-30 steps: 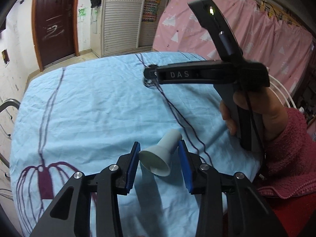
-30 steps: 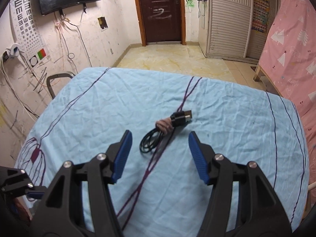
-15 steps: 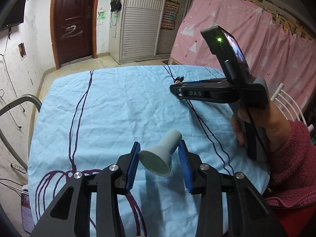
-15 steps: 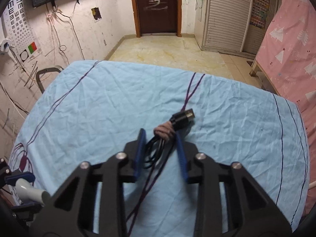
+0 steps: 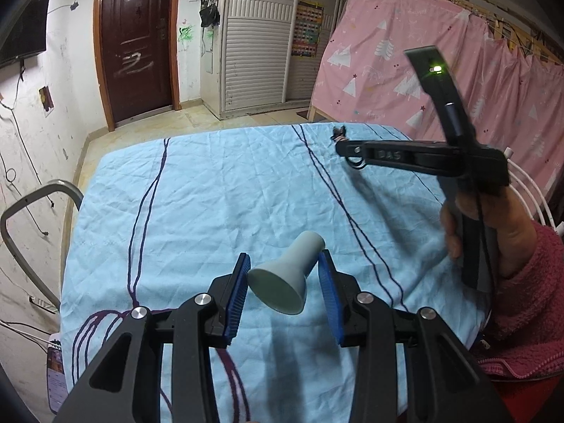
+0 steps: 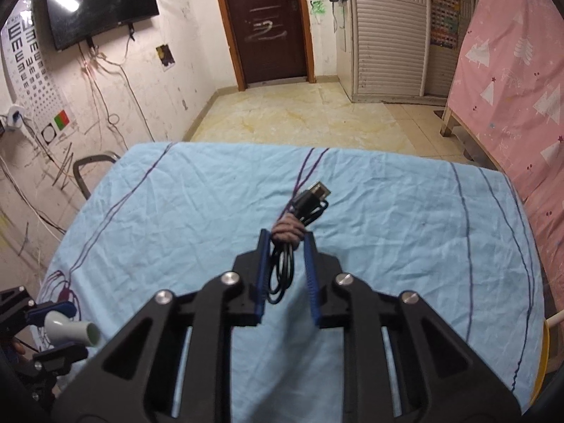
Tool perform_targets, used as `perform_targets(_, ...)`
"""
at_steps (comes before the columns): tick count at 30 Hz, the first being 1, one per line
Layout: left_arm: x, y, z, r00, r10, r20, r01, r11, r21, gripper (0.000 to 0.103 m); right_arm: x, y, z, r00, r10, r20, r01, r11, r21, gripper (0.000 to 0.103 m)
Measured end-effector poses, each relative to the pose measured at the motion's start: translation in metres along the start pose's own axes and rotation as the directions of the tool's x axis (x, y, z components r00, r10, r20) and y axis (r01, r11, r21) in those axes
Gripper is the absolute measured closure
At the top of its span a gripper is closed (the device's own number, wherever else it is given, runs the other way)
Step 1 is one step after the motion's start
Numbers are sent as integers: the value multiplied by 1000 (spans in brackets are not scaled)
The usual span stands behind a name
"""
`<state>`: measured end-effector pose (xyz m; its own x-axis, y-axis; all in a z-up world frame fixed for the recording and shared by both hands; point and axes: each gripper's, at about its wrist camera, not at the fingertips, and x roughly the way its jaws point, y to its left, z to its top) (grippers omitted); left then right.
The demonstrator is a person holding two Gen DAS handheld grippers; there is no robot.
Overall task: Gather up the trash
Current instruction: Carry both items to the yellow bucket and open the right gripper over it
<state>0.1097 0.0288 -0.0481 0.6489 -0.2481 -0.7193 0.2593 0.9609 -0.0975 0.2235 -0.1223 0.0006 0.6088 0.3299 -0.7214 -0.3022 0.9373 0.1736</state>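
Both visible pieces in hand above the blue-clothed tabletop (image 6: 405, 232): coiled black cable (image 6: 282, 268) just pinched as right tool (image 6: 286, 243) closes, pale funnel-shaped piece (image 5: 285, 282) clamped in left tool (image 5: 282, 275); no bin visible, drop-off pending.

Ahead of me: wrinkled light-blue tablecloth w/ dark purple lines (image 6: 197, 218). Beyond it, dark brown wooden door (image 6: 268, 24). Black wall-mounted TV (image 6: 98, 0) at left, eye chart (image 6: 24, 67) beside it. Pink tree-print curtain (image 5: 440, 81) at right.
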Motion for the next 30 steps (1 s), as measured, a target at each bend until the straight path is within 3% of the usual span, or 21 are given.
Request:
perform_targets(13, 7, -52, 28, 1000, -24, -3, 24, 997, 78, 72, -65, -68, -20, 990, -46, 135, 29, 991, 131, 85)
perform_targets(21, 20, -101, 54, 998, -63, -1, 62, 990, 128, 72, -105, -132, -46, 972, -130, 195, 82, 967, 240, 85)
perform_targets(30, 38, -168, 76, 993, -119, -13, 119, 970, 213, 72, -141, -196, -83, 950, -237, 203, 159, 927, 340, 85)
